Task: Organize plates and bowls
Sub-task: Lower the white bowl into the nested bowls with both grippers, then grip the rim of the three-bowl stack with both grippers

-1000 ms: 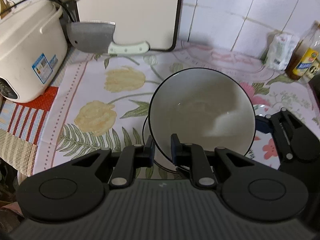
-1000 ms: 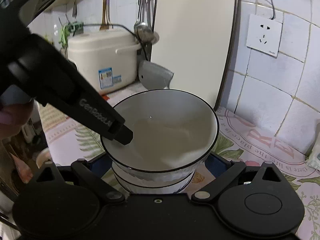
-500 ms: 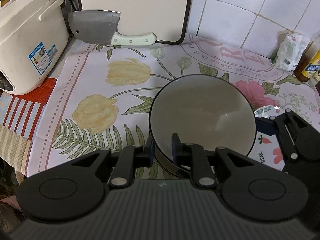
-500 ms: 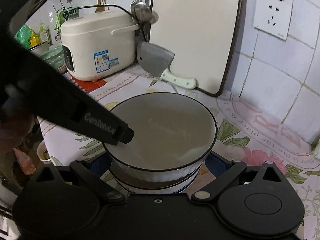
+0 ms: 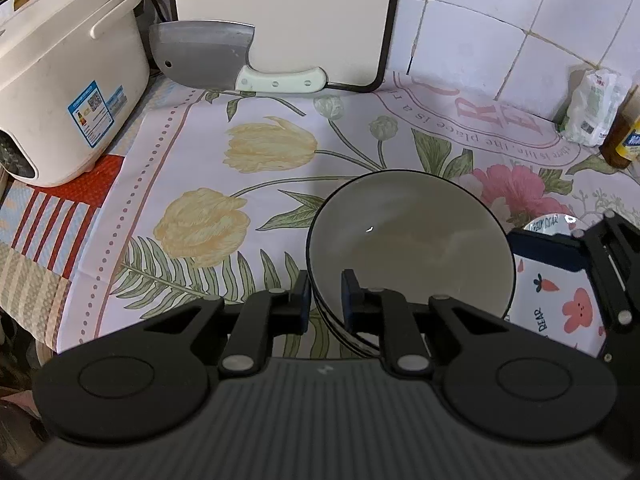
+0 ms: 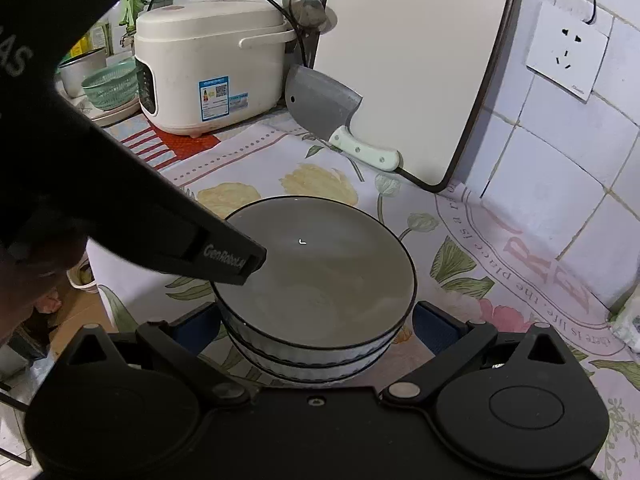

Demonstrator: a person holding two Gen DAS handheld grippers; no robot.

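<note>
Bowls (image 6: 316, 280) in a nested stack fill the lower middle of the right wrist view, the top one white inside with a dark rim, ribbed ones showing beneath it. In the left wrist view the same stack sits right of centre on the flowered tablecloth (image 5: 240, 184), which covers the counter and gives the stack a flat landing.

The right gripper (image 6: 316, 320) straddles the stack with its jaws spread wide, one blue pad on each side of the lower bowls; whether the pads press the walls I cannot tell, so it looks more like steadying than carrying.

The left gripper (image 5: 325, 300) has its jaws nearly closed on the near rim of the top bowl, one finger inside and one outside, a pinch that suits seating a bowl squarely into the one below.

A cartoon-print plate (image 5: 560, 304) lies at the right edge, just beside the stack and partly under the other gripper, likely next to be sorted.

The rice cooker (image 5: 60, 80), upper left, and the cleaver (image 5: 208, 56) leaning on the cutting board (image 5: 288, 12) stand well apart.
</note>
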